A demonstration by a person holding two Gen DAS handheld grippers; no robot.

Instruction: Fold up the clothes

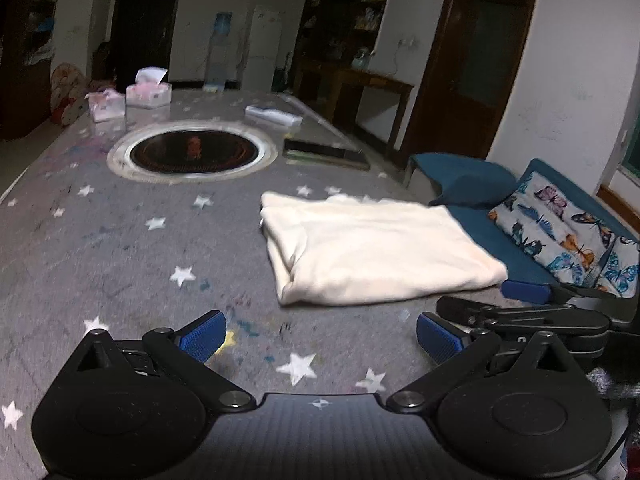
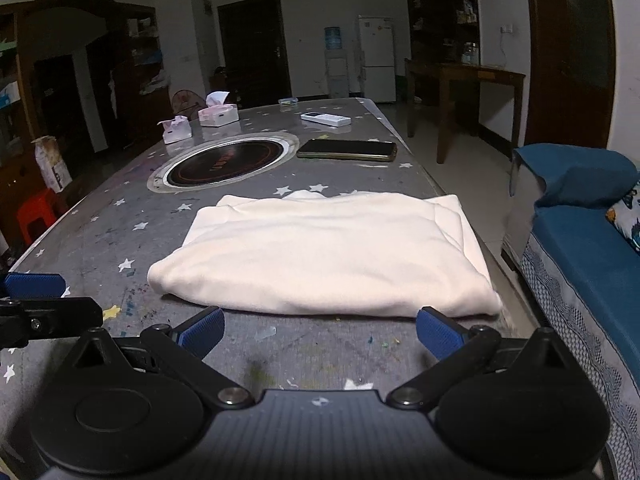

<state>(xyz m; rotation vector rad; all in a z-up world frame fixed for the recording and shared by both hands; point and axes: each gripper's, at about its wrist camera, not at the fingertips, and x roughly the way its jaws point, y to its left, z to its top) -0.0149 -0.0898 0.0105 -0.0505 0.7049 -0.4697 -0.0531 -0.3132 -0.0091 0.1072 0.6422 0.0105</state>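
1. Cream garment (image 2: pixel 324 256) lies folded into a thick rectangle on the near right part of my worktop (image 2: pixel 100 240), its right edge close to the worktop's right side; the grey star-printed cover shows all around it.
2. Beyond the garment, a round dark cooktop (image 2: pixel 226 164) with a pale ring sits flush in the worktop's middle.
3. To the right of the worktop stands a blue sofa (image 2: pixel 588 248), with a butterfly-print cushion (image 1: pixel 560 228) on it.
4. My right gripper (image 2: pixel 320 330) hovers just in front of the garment's near edge, fingers (image 2: pixel 202 330) spread wide and grasping nothing; its right fingertip is just beside the garment's near right corner.
5. My left gripper (image 1: pixel 320 338) sits further left, over bare worktop near the garment's near left corner, fingers (image 1: pixel 204 334) likewise released and empty.
6. A dark flat phone (image 2: pixel 347 149) lies right of the cooktop.
7. Two tissue boxes (image 2: pixel 218 114) stand at the far left of the worktop.
8. A white remote (image 2: pixel 326 119) lies at the far end.
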